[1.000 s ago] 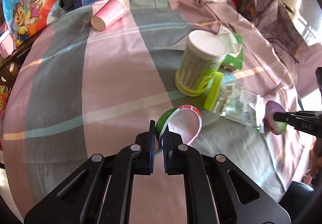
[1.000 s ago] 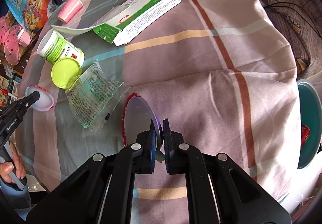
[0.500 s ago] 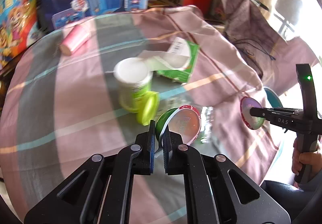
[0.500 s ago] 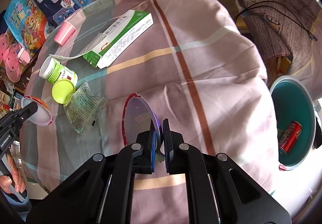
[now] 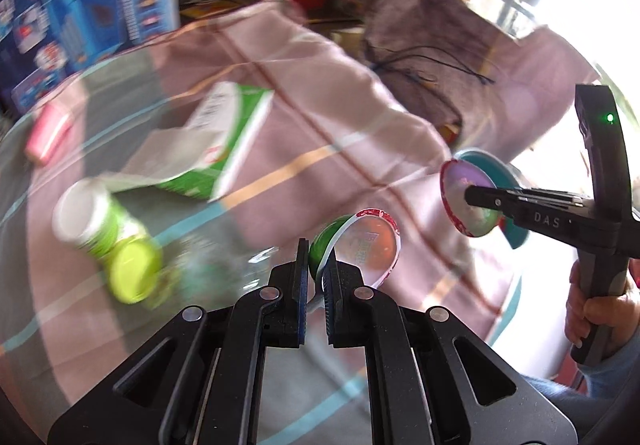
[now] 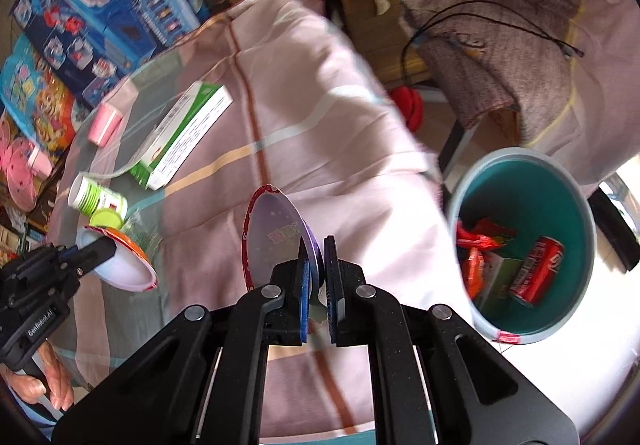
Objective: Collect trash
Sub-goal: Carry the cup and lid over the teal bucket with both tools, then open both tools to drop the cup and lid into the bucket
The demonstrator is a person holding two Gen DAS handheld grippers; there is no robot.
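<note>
Now, left tool [image 5: 315,274]: clamping a green-backed lid [image 5: 362,247].
Right tool [image 6: 318,272]: clamping a red-rimmed lid [image 6: 272,233].
Bin [image 6: 576,185]: sitting beside counter [image 6: 320,133].

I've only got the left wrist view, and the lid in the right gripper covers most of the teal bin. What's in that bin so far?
Observer: In the right wrist view, a red can lies inside the teal bin.
Operator: Anything else in there?
Observer: Red wrappers and a small box sit next to the can.
Operator: My table is blurred. Is the pink cup upright?
Observer: No, the pink cup lies on its side, left of the green and white carton.
</note>
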